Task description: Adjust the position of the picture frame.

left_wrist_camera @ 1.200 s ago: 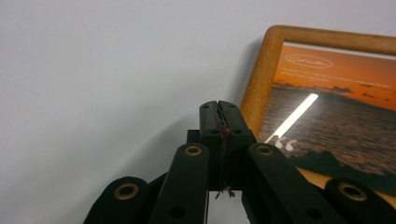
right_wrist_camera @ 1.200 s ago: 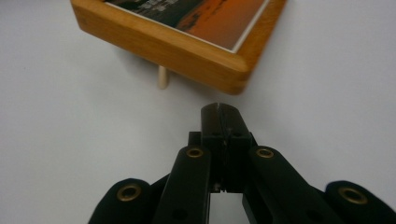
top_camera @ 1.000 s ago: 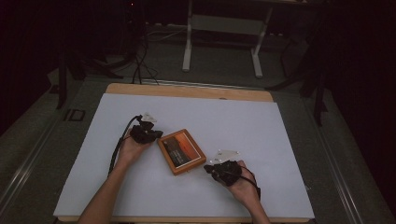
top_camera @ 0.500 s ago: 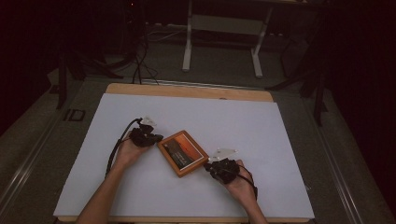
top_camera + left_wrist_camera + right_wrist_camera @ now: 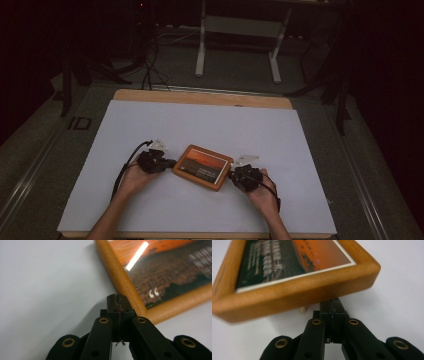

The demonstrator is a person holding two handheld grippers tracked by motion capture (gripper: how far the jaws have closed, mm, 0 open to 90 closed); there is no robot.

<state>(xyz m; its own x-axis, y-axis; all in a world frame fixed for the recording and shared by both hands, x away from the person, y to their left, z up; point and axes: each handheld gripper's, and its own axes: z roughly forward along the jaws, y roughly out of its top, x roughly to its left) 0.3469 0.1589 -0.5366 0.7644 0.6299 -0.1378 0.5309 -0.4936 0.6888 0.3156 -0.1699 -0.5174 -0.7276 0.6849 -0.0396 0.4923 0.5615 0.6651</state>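
A wooden picture frame point(image 5: 202, 166) with an orange and dark print lies on the white table sheet point(image 5: 210, 125), between my two grippers. My left gripper point(image 5: 170, 163) is shut with nothing in it. In the left gripper view its tip point(image 5: 119, 298) touches the frame's wooden side rail point(image 5: 120, 275) near a corner. My right gripper point(image 5: 231, 176) is also shut and holds nothing. In the right gripper view its tip point(image 5: 333, 302) sits under the frame's near edge point(image 5: 294, 293), which stands slightly off the sheet. A small peg point(image 5: 303, 310) shows beneath the frame.
The white sheet covers a wooden table top point(image 5: 200, 97) with bare room behind and to both sides of the frame. Beyond the table's far edge, a metal stand point(image 5: 237, 45) and cables point(image 5: 150, 60) stand on a dark floor.
My left gripper has come toward the person and in against the frame's left edge. The frame has turned from diagonal to nearly level across the table. The right gripper has hardly moved.
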